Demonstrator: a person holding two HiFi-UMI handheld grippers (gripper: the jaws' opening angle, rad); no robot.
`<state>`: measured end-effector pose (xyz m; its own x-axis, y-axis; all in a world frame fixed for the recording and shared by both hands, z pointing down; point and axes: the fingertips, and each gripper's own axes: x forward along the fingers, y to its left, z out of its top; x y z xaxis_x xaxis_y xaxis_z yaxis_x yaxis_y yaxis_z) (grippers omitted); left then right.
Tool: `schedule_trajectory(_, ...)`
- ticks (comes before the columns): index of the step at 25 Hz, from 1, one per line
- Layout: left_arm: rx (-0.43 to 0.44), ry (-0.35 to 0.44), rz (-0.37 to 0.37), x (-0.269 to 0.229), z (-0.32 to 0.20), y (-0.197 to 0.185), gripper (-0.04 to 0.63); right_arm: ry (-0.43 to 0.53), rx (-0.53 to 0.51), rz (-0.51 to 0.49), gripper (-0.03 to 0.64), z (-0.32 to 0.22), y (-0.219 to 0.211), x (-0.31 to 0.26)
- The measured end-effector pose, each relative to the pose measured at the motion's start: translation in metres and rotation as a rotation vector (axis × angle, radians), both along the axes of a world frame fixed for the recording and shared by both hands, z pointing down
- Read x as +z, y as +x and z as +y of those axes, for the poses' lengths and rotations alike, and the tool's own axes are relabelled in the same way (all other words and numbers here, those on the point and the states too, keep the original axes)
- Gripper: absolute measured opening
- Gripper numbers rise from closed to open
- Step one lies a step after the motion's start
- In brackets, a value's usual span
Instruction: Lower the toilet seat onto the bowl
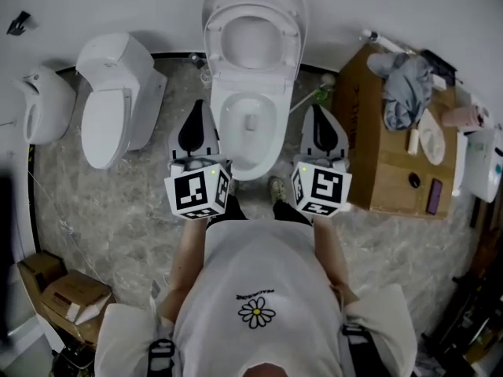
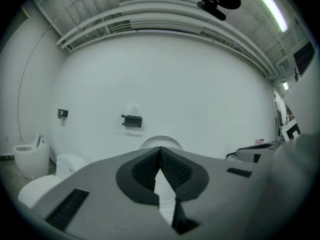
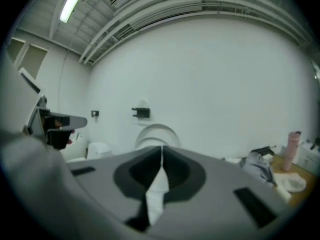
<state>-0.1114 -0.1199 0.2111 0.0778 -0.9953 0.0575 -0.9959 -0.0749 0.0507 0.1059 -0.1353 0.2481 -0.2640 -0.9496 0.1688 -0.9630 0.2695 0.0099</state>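
A white toilet stands ahead of me against the wall, its bowl [image 1: 248,136] open. The seat [image 1: 253,39] and lid are raised upright against the wall. My left gripper [image 1: 196,122] hangs just left of the bowl, shut with nothing in it. To the bowl's right my right gripper [image 1: 322,126] is also shut and empty. In the left gripper view the raised lid [image 2: 160,141] peeks above the touching jaw tips [image 2: 160,149]. The right gripper view shows the same lid [image 3: 156,134] over its closed jaws [image 3: 161,149].
A second white toilet [image 1: 114,100] with its lid down stands to the left, and a urinal-like fixture [image 1: 41,104] further left. A cardboard box [image 1: 397,144] with cloth and bottles on top stands at the right. Small boxes [image 1: 67,297] lie at the lower left.
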Motion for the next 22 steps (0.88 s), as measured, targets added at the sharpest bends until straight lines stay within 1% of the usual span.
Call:
schedule_trajectory(2,0.024,-0.006,0.000,0.002,-0.009,-0.008,0.025,-0.006,0.031,0.006,0.031,-0.001,-0.008,0.001)
schedule_trajectory(4,0.045,-0.005,-0.020,0.003,-0.016,-0.013,0.026,-0.012,0.045,0.017,0.031,-0.003,-0.017,0.002)
schedule_trajectory(6,0.056,-0.021,-0.039,0.009,-0.022,-0.018,0.026,-0.023,0.051,0.023,0.031,-0.005,-0.025,0.004)
schedule_trajectory(9,0.067,-0.052,-0.018,0.020,-0.038,-0.023,0.026,-0.048,0.036,0.012,0.031,-0.016,-0.037,0.009)
schedule_trajectory(10,0.074,-0.052,-0.015,0.020,-0.048,-0.023,0.026,-0.049,0.028,0.011,0.031,-0.024,-0.041,0.009)
schedule_trajectory(13,0.086,-0.036,-0.047,0.010,-0.086,-0.029,0.025,-0.036,0.011,0.000,0.031,-0.059,-0.054,0.002)
schedule_trajectory(15,0.095,-0.026,-0.054,0.004,-0.115,-0.034,0.025,-0.034,-0.003,-0.005,0.034,-0.089,-0.062,-0.002)
schedule_trajectory(16,0.105,-0.025,-0.051,0.003,-0.129,-0.035,0.027,-0.036,-0.011,0.001,0.048,-0.105,-0.064,-0.003)
schedule_trajectory(17,0.118,-0.030,-0.050,0.005,-0.145,-0.036,0.039,-0.038,-0.021,0.008,0.103,-0.121,-0.065,-0.004)
schedule_trajectory(18,0.132,-0.038,-0.052,0.009,-0.161,-0.036,0.094,-0.041,-0.030,0.018,0.142,-0.138,-0.066,-0.003)
schedule_trajectory(19,0.147,-0.048,-0.058,0.015,-0.177,-0.036,0.139,-0.043,-0.034,0.033,0.153,-0.156,-0.065,0.000)
schedule_trajectory(22,0.186,-0.084,-0.096,0.043,-0.224,-0.036,0.161,-0.054,-0.014,0.107,0.158,-0.207,-0.055,0.017)
